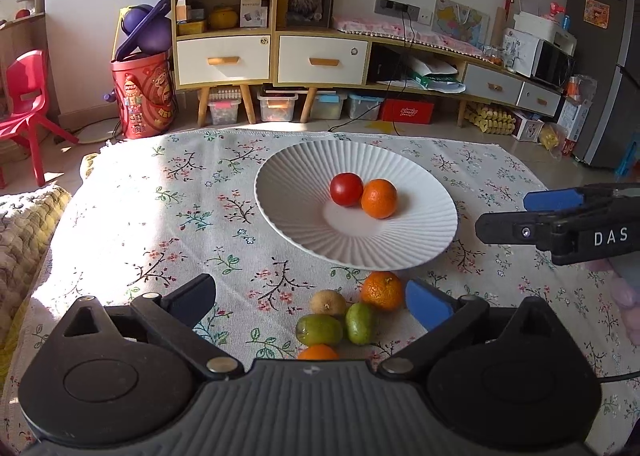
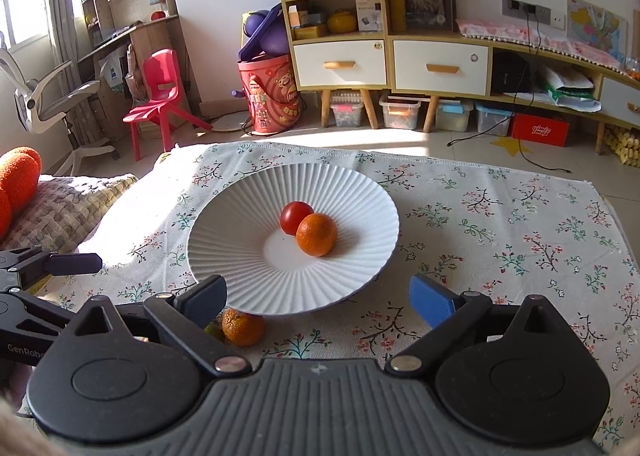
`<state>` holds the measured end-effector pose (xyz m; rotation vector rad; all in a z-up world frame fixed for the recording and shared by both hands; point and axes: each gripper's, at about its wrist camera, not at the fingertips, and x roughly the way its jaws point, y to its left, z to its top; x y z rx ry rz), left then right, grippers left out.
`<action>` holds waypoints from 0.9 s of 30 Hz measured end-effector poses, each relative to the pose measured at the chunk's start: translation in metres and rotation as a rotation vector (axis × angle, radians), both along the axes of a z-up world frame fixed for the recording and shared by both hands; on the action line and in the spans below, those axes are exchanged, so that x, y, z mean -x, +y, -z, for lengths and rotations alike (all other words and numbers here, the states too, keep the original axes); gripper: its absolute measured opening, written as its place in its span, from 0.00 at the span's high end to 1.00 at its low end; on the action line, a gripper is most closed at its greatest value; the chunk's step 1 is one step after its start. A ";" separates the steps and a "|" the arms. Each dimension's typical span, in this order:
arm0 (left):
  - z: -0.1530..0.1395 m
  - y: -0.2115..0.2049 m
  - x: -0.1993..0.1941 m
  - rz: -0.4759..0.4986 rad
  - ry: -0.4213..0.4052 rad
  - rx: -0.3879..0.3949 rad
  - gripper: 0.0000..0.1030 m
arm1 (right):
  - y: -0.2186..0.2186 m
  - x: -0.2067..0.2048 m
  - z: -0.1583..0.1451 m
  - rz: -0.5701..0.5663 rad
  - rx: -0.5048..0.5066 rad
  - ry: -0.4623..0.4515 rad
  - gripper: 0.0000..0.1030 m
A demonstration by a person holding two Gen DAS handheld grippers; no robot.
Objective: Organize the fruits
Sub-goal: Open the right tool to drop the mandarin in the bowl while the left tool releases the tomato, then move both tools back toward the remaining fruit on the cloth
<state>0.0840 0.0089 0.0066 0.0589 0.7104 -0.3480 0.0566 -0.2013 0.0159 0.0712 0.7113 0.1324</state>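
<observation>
Now, left gripper spread wide and empty, with 2 green kiwis, a brown one and a mandarin lying between its fingers. Right gripper gapes too, empty, fronting the white plate holding tomato and orange, touching.

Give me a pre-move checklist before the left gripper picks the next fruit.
1. Left gripper open and empty: ok.
2. Right gripper open and empty: ok.
3. Loose fruit between the left fingers, the orange and green kiwis: ok.
4. Plate has bare room beside the tomato and plated orange: ok.
5. Right gripper clear of the plate: ok.
6. Orange at the camera's bottom edge graspable: cannot tell.
</observation>
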 end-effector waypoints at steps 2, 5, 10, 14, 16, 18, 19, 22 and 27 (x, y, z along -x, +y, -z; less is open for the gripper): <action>0.001 0.003 0.004 0.009 -0.001 -0.004 0.10 | 0.001 0.003 0.002 -0.008 0.003 0.004 0.04; 0.004 0.007 0.008 0.010 0.012 0.003 0.10 | 0.004 0.006 0.004 -0.014 0.007 0.008 0.04; 0.012 0.014 0.016 0.009 0.044 0.015 0.10 | 0.010 0.013 0.010 -0.029 0.017 0.017 0.03; 0.015 0.020 0.023 0.004 0.043 0.013 0.10 | 0.015 0.019 0.015 -0.045 0.031 0.022 0.02; 0.017 0.023 0.027 0.000 0.038 0.011 0.10 | 0.019 0.023 0.017 -0.056 0.045 0.019 0.02; 0.019 0.025 0.030 -0.005 0.034 0.012 0.10 | 0.022 0.027 0.021 -0.067 0.057 0.019 0.02; 0.021 0.026 0.032 -0.006 0.034 0.014 0.10 | 0.024 0.028 0.023 -0.073 0.063 0.022 0.01; 0.026 0.029 0.035 0.003 0.037 0.012 0.10 | 0.029 0.031 0.030 -0.097 0.072 0.045 0.01; 0.036 0.031 0.040 0.008 0.048 -0.015 0.10 | 0.038 0.036 0.039 -0.133 0.104 0.050 0.01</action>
